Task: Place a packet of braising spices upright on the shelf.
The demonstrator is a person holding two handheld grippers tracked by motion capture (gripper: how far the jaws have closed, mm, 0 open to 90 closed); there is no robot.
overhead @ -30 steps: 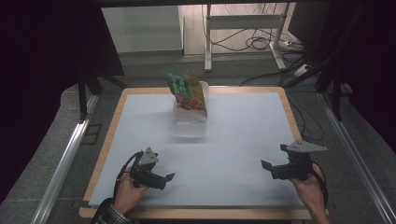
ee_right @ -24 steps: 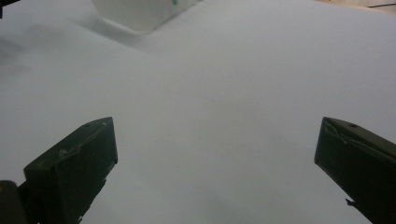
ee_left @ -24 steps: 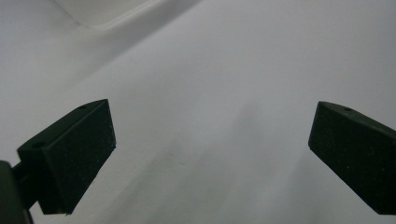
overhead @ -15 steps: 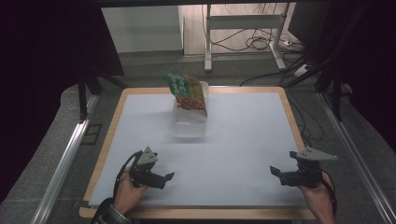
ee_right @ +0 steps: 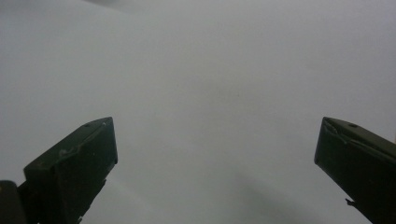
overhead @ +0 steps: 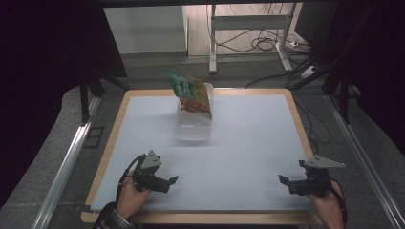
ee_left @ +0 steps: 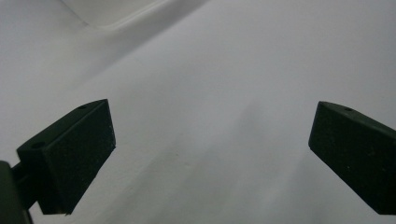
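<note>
A green and orange snack bag (overhead: 190, 92) stands tilted in a clear plastic tub (overhead: 193, 128) at the middle back of the white table top (overhead: 248, 138). My left gripper (overhead: 170, 182) rests low near the front left, held in a hand, jaws pointing right and wide apart with nothing between them. In the left gripper view, the left gripper (ee_left: 210, 154) faces bare white surface, with a pale edge of the tub (ee_left: 116, 14) at the top left. My right gripper (overhead: 285, 183) sits near the front right corner, jaws pointing left. The right gripper (ee_right: 215, 158) is open over bare table.
A wooden rim (overhead: 113, 138) frames the table top. Metal rails (overhead: 64, 167) run along both sides. Beyond the far edge stand a metal stand (overhead: 248, 28) and loose cables (overhead: 267, 45) on the floor.
My right gripper has moved toward the front edge of the table and a little to the right. The left gripper, bag and tub have stayed put.
</note>
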